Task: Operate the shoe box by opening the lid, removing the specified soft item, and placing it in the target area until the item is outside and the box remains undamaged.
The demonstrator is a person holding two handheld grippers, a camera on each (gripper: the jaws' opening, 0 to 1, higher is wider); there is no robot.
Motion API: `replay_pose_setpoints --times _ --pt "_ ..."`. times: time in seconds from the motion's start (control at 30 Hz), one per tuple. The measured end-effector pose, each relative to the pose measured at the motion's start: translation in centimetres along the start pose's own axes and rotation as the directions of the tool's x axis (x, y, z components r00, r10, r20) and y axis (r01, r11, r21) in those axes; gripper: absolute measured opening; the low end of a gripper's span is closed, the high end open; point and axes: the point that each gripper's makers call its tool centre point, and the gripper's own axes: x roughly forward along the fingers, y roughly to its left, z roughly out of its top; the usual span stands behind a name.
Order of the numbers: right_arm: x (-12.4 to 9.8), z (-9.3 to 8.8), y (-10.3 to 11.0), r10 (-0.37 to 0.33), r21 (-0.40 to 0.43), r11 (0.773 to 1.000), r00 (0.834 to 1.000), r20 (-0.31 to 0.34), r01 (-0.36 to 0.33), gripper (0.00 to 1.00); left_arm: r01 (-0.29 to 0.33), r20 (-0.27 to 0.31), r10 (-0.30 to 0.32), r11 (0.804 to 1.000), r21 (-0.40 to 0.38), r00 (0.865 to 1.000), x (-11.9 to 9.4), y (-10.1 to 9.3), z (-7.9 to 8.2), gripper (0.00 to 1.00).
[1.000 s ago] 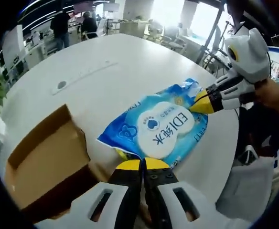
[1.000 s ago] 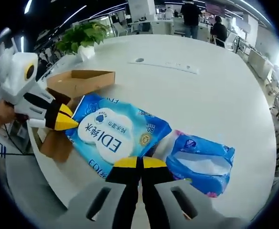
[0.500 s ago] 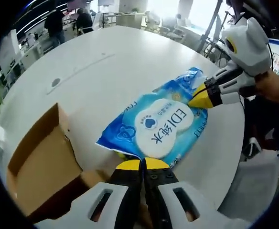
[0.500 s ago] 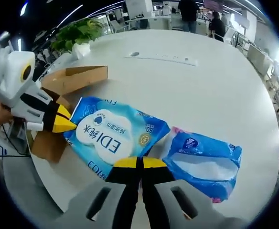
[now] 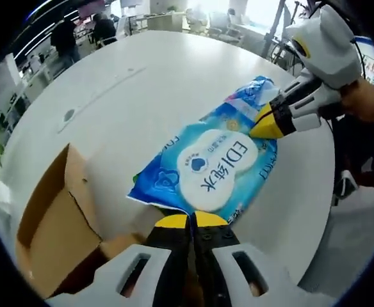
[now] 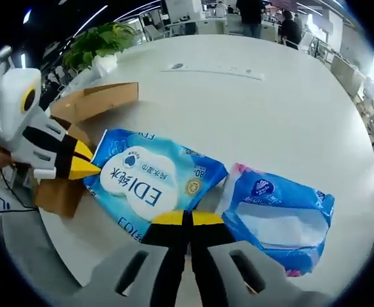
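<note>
Both of my grippers are clamped on the blue wet-wipes pack (image 5: pixel 212 163), one at each end of it, jaws pressed together on the wrapper edge. In the left gripper view my left gripper (image 5: pixel 190 220) pinches the near end of the pack, and the right gripper (image 5: pixel 262 130) comes in from the right with its yellow tips shut on the far end, a hand (image 5: pixel 366 102) behind it. In the right gripper view it is mirrored: my right gripper (image 6: pixel 187 218) bites the near edge of the pack (image 6: pixel 150 185), and the left gripper (image 6: pixel 84 168) holds the opposite end from the left side.

The pack is out of the cardboard shoe box (image 5: pixel 56 224) and lies stretched between the two grippers over the white round table (image 5: pixel 142 83); I cannot tell whether it rests on the table or hangs just above it. The box stands open beside it at the table's edge, seen in the right gripper view as brown flaps (image 6: pixel 91 102) behind the left gripper.

Compared with a second ago, the pack sits a little further from the box in both views, and the box has slid toward the edge of the left gripper view. A second blue soft pack with pink trim (image 6: pixel 276 214) lies on the table just beside the wipes, and more of it shows now than earlier. A potted plant (image 6: pixel 100 41) stands at the far table edge.
</note>
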Motion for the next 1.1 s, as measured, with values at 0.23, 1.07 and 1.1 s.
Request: replay_pose_setpoints --times 0.23,1.07,1.1 --pt "0.0 -0.2 0.1 0.002 -0.011 1.000 1.000 0.000 -0.002 0.00 -0.016 -0.012 0.017 0.999 0.051 1.000 0.1 0.0 -0.2 0.00" --pt "-2.5 0.0 0.4 -0.031 -0.143 0.989 0.999 0.006 0.032 0.06 0.009 0.088 -0.010 1.000 0.011 0.996 -3.6 -0.5 0.7 0.12" --pt "-2.6 0.1 0.4 -0.034 -0.151 0.988 0.999 0.011 0.035 0.06 0.019 0.086 -0.020 1.000 0.006 0.996 -3.7 -0.8 0.5 0.13"
